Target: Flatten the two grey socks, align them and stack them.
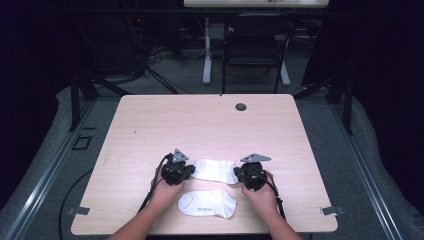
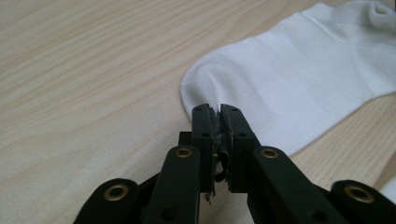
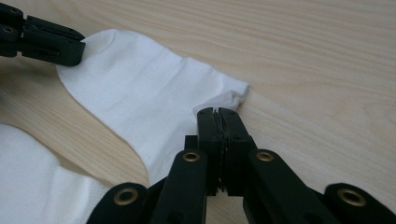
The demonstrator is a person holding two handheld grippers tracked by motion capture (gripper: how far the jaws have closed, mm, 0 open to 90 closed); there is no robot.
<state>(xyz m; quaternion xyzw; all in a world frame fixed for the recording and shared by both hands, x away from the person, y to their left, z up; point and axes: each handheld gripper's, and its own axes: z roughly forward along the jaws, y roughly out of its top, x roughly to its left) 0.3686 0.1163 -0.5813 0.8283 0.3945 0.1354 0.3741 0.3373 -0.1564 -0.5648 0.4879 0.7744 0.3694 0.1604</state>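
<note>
Gripping the far sock (image 1: 215,170), lying flat at lower centre of the table (image 1: 150,125), I have the left gripper (image 1: 186,172) clamped on one end and the right gripper (image 1: 241,176) clamped on the other. Next I judge a level lift together, keeping it taut, clear of the near sock (image 1: 207,203).

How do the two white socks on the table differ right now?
The far sock has a hand-held gripper at each end, left and right, jaws shut at its edges; the near sock lies untouched between the hands. The near sock shows a small grey marking; the far sock looks plain. Both are white ankle socks lying flat on the table.
</note>
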